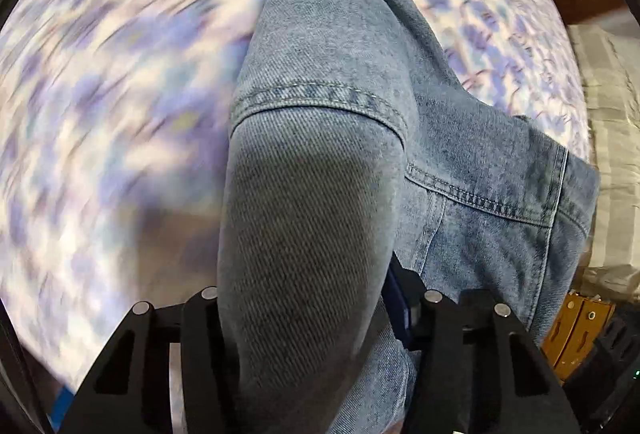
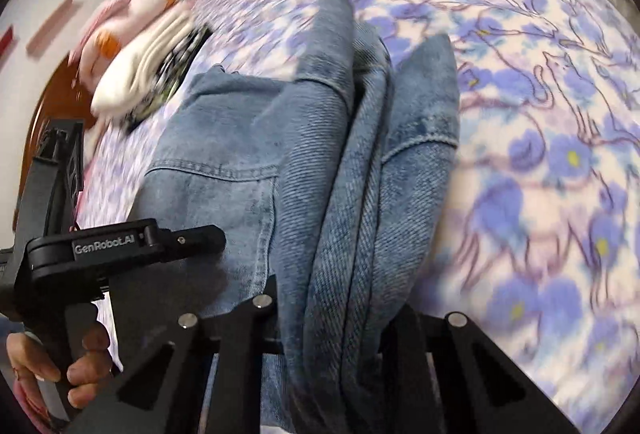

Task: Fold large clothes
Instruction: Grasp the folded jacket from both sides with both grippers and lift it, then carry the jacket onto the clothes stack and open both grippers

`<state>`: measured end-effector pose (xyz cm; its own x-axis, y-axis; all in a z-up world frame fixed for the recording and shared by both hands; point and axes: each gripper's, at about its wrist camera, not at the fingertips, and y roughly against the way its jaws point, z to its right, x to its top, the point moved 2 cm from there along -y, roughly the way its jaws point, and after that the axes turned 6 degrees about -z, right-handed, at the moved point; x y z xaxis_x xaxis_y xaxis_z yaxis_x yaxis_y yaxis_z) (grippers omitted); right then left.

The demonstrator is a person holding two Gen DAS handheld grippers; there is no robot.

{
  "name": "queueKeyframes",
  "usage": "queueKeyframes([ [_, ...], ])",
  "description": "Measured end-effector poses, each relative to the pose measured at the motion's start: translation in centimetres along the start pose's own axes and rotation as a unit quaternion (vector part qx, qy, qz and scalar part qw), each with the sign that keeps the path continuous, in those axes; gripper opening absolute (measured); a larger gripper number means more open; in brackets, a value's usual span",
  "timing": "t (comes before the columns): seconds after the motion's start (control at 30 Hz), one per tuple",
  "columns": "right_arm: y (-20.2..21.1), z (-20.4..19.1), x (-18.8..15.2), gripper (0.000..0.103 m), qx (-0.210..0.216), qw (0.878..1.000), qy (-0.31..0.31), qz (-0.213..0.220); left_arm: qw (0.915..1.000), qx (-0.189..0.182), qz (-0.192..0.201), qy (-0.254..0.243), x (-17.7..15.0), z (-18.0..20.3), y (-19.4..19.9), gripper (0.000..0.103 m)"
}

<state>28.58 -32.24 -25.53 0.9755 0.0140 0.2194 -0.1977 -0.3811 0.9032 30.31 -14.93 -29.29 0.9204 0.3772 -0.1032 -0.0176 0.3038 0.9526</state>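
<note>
Jeans (image 1: 320, 162) bunched between both sets of jaws, hanging over the bedsheet (image 1: 100, 74). Left gripper (image 1: 316, 314) and right gripper (image 2: 332, 314) each clamp denim. Risk: thick uneven folds slip free, skewing the fold.

A bedsheet (image 2: 540, 154) printed with blue-violet flowers covers the bed. At its far edge lies a stack of folded clothes (image 2: 136, 46), white, pink and orange, blurred. Beside the bed are a pale striped cloth (image 1: 608, 138) and a brown cardboard box (image 1: 576, 330).
</note>
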Motion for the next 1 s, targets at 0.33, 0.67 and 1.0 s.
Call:
queueKeyframes([
  [0.33,0.3,-13.6,-7.8,0.017,-0.012,0.993,0.090,-0.073,0.9966,0.068,-0.034,0.031,-6.3,-14.4,7.3,0.051],
  [0.67,-2.2,-30.4,-7.5,0.016,0.025,0.992,0.073,-0.095,0.9934,0.104,-0.042,-0.023,1.5,-26.9,19.0,0.050],
  [1.0,-0.2,-43.5,4.5,0.016,0.044,0.996,0.080,0.020,0.9869,0.096,0.090,-0.094,17.2,-28.0,32.9,0.050],
])
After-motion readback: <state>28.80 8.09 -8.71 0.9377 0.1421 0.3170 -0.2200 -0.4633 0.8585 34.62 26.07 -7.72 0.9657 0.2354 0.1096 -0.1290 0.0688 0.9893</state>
